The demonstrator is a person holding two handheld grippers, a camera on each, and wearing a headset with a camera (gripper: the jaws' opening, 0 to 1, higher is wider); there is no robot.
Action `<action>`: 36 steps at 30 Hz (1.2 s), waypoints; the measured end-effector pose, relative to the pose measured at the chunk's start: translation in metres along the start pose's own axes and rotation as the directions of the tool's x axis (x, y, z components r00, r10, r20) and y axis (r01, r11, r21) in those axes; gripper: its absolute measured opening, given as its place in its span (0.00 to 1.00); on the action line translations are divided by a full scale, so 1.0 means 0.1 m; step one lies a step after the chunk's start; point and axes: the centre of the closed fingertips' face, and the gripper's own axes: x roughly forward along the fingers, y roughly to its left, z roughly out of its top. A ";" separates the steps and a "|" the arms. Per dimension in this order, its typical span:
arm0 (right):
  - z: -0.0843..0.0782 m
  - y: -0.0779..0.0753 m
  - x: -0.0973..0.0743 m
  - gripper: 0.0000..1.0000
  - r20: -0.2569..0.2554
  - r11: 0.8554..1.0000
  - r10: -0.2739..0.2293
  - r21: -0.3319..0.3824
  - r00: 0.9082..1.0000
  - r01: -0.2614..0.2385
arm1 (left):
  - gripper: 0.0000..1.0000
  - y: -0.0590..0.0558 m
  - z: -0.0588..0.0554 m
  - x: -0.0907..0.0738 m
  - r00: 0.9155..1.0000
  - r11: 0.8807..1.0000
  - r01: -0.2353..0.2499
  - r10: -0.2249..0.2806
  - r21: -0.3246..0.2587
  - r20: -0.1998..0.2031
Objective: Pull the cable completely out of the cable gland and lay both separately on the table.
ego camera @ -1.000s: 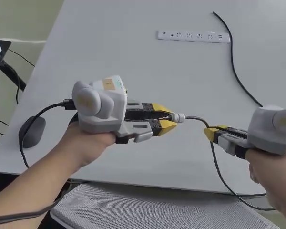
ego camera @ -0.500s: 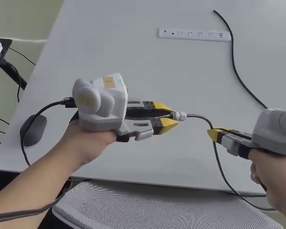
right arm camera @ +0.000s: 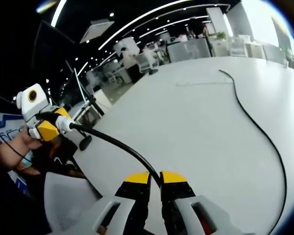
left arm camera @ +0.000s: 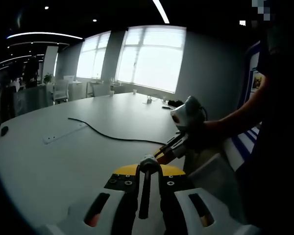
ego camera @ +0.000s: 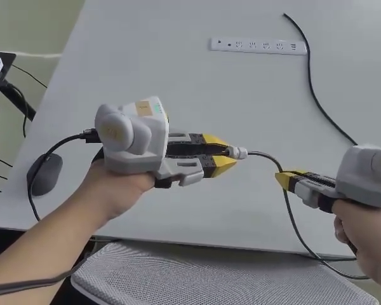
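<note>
My left gripper (ego camera: 226, 155) is held over the table's near edge, shut on a small light-grey cable gland (ego camera: 237, 153) that pokes out of its yellow tips. In the left gripper view the gland (left arm camera: 149, 163) sits clamped between the jaws. A black cable (ego camera: 264, 156) leaves the gland and curves right to my right gripper (ego camera: 281, 178), which is shut on it; the cable then drops past the table edge. The right gripper view has its jaws (right arm camera: 154, 177) closed on the cable (right arm camera: 117, 144), which leads back to the gland (right arm camera: 64, 124) in the left gripper (right arm camera: 51, 128).
A white power strip (ego camera: 258, 46) lies at the far side of the white table (ego camera: 152, 70), its black cord (ego camera: 314, 89) trailing to the right. A dark mouse-shaped object (ego camera: 43, 175) sits at the left edge. A grey mesh chair (ego camera: 197, 276) stands below the near edge.
The right gripper has drawn slightly to the right along with the cable; the left gripper and gland have barely shifted.
</note>
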 end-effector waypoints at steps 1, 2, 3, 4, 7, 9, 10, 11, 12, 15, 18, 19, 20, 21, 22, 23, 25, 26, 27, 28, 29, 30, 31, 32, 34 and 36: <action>0.00 0.01 0.00 0.02 -0.003 1.000 -0.001 -0.012 1.000 0.001 | 0.15 0.00 0.00 0.00 1.000 1.000 0.000 0.000 -0.002 0.000; -0.01 0.01 0.00 0.03 -0.008 1.000 -0.002 -0.028 1.000 0.002 | 0.15 0.00 0.01 0.00 1.000 1.000 0.001 -0.001 -0.002 0.000; -0.01 0.02 0.00 0.03 -0.010 0.999 -0.004 -0.036 1.000 0.003 | 0.15 0.00 0.01 -0.01 1.000 1.000 0.000 0.000 0.000 0.000; -0.01 0.02 0.00 0.03 -0.014 0.999 -0.005 -0.054 1.000 0.004 | 0.15 0.00 0.01 -0.01 1.000 1.000 0.000 0.000 -0.002 0.000; -0.02 0.02 0.00 0.03 -0.018 0.996 -0.007 -0.085 1.000 0.005 | 0.15 0.00 0.03 -0.01 1.000 1.000 0.005 -0.005 -0.009 0.004; 0.00 0.03 -0.01 0.06 -0.011 0.995 -0.003 -0.098 1.000 0.002 | 0.15 0.00 0.03 -0.01 1.000 1.000 0.007 -0.006 -0.012 0.005; 0.01 0.03 -0.02 0.07 -0.008 0.994 -0.002 -0.105 1.000 0.001 | 0.15 0.00 0.02 -0.01 1.000 1.000 0.008 -0.008 -0.013 0.003; 0.03 0.04 -0.03 0.08 -0.006 0.993 -0.003 -0.119 1.000 0.003 | 0.15 0.00 0.02 -0.01 1.000 1.000 0.009 -0.009 -0.015 0.003; 0.05 0.05 -0.04 0.09 0.000 0.991 -0.002 -0.135 1.000 0.002 | 0.15 -0.01 0.01 -0.01 1.000 1.000 0.011 -0.011 -0.017 0.001; 0.15 0.10 -0.08 0.12 0.021 0.978 0.011 -0.207 1.000 -0.006 | 0.15 -0.02 0.00 -0.01 1.000 1.000 0.014 -0.014 -0.016 -0.003; 0.24 0.19 -0.11 0.15 0.028 0.953 0.025 -0.302 0.999 -0.015 | 0.15 -0.01 0.00 -0.01 1.000 1.000 0.016 -0.016 -0.014 -0.006; 0.28 0.22 -0.12 0.16 0.032 0.936 0.034 -0.352 0.999 -0.021 | 0.15 -0.01 0.00 -0.01 1.000 1.000 0.016 -0.017 -0.015 -0.008; 0.31 0.25 -0.12 0.17 0.033 0.923 0.040 -0.385 0.999 -0.025 | 0.15 -0.01 0.00 -0.01 1.000 1.000 0.017 -0.017 -0.014 -0.009; 0.33 0.31 -0.12 0.17 0.026 0.901 0.050 -0.432 0.998 -0.034 | 0.15 -0.01 0.00 -0.01 1.000 1.000 0.017 -0.017 -0.014 -0.009; 0.35 0.35 -0.12 0.18 0.024 0.887 0.057 -0.461 0.998 -0.039 | 0.15 -0.01 0.00 -0.01 1.000 1.000 0.017 -0.018 -0.013 -0.010; 0.36 0.40 -0.12 0.19 0.022 0.869 0.064 -0.493 0.998 -0.045 | 0.15 -0.02 0.00 -0.01 1.000 1.000 0.018 -0.018 -0.014 -0.010; 0.39 0.52 -0.12 0.19 0.013 0.829 0.083 -0.556 0.996 -0.062 | 0.15 -0.02 0.00 -0.01 1.000 1.000 0.019 -0.019 -0.013 -0.009; 0.40 0.58 -0.11 0.19 0.004 0.803 0.094 -0.591 0.996 -0.073 | 0.15 -0.02 0.01 -0.01 1.000 1.000 0.020 -0.020 -0.016 -0.009; 0.40 0.63 -0.11 0.19 -0.002 0.790 0.100 -0.608 0.995 -0.080 | 0.15 -0.02 0.01 -0.01 1.000 1.000 0.019 -0.020 -0.015 -0.009; 0.41 0.66 -0.10 0.19 -0.004 0.777 0.104 -0.624 0.995 -0.084 | 0.15 -0.02 0.01 -0.01 1.000 1.000 0.020 -0.020 -0.016 -0.009; 0.41 0.69 -0.09 0.19 -0.008 0.764 0.106 -0.640 0.994 -0.087 | 0.15 -0.03 0.01 -0.01 1.000 1.000 0.020 -0.020 -0.019 -0.008; 0.39 0.71 -0.06 0.19 -0.017 0.751 0.115 -0.653 0.993 -0.098 | 0.15 -0.03 0.01 -0.01 1.000 1.000 0.020 -0.020 -0.020 -0.007; 0.38 0.73 -0.04 0.19 -0.023 0.745 0.120 -0.659 0.993 -0.105 | 0.15 -0.03 0.01 -0.01 1.000 1.000 0.019 -0.020 -0.020 -0.007; 0.37 0.75 -0.02 0.19 -0.031 0.733 0.120 -0.672 0.992 -0.110 | 0.15 -0.03 0.01 -0.01 1.000 1.000 0.020 -0.020 -0.022 -0.006; 0.33 0.79 0.02 0.18 -0.050 0.707 0.126 -0.696 0.991 -0.125 | 0.15 -0.03 0.00 -0.01 1.000 1.000 0.019 -0.019 -0.024 -0.006; 0.31 0.81 0.03 0.17 -0.058 0.682 0.126 -0.720 0.990 -0.129 | 0.15 -0.04 0.00 -0.02 1.000 1.000 0.018 -0.019 -0.025 -0.007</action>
